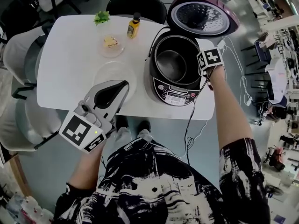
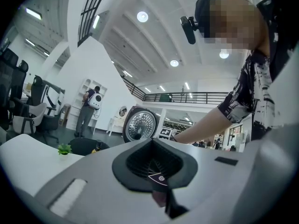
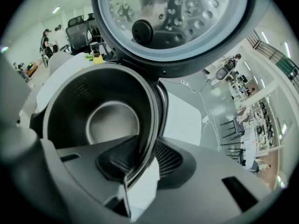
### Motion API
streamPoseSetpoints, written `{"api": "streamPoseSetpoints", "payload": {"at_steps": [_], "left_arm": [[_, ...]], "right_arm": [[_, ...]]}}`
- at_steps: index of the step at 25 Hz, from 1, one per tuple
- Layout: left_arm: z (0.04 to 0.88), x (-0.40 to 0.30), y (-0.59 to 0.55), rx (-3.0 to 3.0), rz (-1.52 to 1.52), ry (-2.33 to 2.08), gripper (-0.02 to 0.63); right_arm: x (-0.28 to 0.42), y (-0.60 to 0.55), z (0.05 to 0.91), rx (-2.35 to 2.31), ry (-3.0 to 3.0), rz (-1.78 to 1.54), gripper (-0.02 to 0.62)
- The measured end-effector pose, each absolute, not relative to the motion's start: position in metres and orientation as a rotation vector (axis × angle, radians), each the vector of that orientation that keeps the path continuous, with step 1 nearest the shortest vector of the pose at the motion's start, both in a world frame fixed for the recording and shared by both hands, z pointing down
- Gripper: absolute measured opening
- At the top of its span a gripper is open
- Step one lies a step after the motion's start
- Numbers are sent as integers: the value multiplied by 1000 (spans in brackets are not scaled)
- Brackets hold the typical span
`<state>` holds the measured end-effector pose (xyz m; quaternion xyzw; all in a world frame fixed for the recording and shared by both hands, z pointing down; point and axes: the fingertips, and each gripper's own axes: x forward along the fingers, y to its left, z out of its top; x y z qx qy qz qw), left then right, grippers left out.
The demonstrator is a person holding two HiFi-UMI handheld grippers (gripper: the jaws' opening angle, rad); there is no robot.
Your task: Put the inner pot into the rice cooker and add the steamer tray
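The dark inner pot (image 1: 170, 64) (image 3: 112, 120) sits inside the maroon rice cooker (image 1: 175, 94), whose lid (image 1: 201, 15) (image 3: 173, 17) stands up open behind it. My right gripper (image 1: 202, 71) (image 3: 140, 157) points steeply down at the pot's right rim. The thin rim runs between its pads, with a gap showing beside it. A clear round steamer tray (image 1: 107, 71) lies on the white table (image 1: 70, 55) left of the cooker. My left gripper (image 1: 122, 85) (image 2: 156, 164) hovers level over the tray's near edge, jaws together and holding nothing.
A yellow bottle (image 1: 133, 26), a small green plant (image 1: 101, 17) and a clear dish with food (image 1: 111, 43) stand at the table's far side. The cooker's cord (image 1: 189, 125) hangs off the near edge. Chairs (image 1: 135, 3) ring the table.
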<state>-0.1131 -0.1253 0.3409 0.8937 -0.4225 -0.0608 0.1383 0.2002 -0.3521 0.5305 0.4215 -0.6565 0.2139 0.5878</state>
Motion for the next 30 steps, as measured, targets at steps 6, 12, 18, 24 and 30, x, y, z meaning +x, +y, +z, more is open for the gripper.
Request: {"api": "streamPoseSetpoints", "payload": {"at_steps": [6, 12, 18, 24, 30], "left_arm": [[337, -107, -126, 2599, -178, -1204, 5], [332, -97, -125, 2621, -174, -1186, 5], [323, -95, -122, 2638, -166, -1190, 5], [317, -117, -114, 2619, -155, -1279, 5], [309, -171, -105, 2549, -137, -1472, 5]], "right_arm": [[203, -341, 527, 1006, -1620, 633, 106], [212, -339, 508, 1031, -1682, 616, 41], [198, -338, 467, 1077, -1897, 669, 41], [87, -303, 340, 958, -2447, 591, 26], [-80, -180, 301, 370, -2727, 301, 25]]}}
